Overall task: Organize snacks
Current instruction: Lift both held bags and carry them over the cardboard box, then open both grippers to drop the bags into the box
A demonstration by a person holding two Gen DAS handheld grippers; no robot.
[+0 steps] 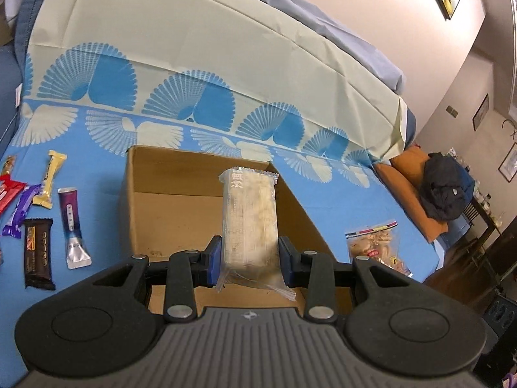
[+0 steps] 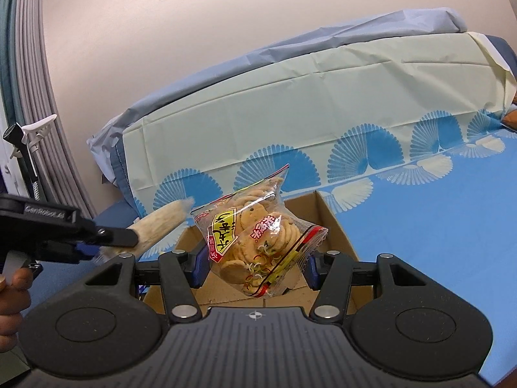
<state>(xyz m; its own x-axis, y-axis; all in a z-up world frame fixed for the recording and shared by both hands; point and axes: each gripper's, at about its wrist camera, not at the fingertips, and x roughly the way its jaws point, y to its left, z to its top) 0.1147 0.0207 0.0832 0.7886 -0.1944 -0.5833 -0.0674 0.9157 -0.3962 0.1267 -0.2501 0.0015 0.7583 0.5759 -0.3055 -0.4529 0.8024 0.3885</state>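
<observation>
My left gripper [image 1: 249,255] is shut on a long clear pack of pale crackers [image 1: 250,213], held upright above the open cardboard box [image 1: 168,213]. My right gripper [image 2: 255,262] is shut on a clear bag of round cookies [image 2: 255,236] with a yellow label, held over the same cardboard box [image 2: 339,226]. In the right wrist view the left gripper [image 2: 106,237] comes in from the left with its pale cracker pack [image 2: 161,223] sticking out, a hand [image 2: 13,287] below it. The box floor that shows looks bare.
Several snack bars lie on the blue cloth left of the box: a dark bar [image 1: 38,255], a purple-and-silver tube pack [image 1: 72,226], a yellow bar [image 1: 51,177], a purple bar [image 1: 19,213]. A clear snack bag [image 1: 374,242] lies right of the box. An orange cushion [image 1: 410,187] with dark clothing sits beyond.
</observation>
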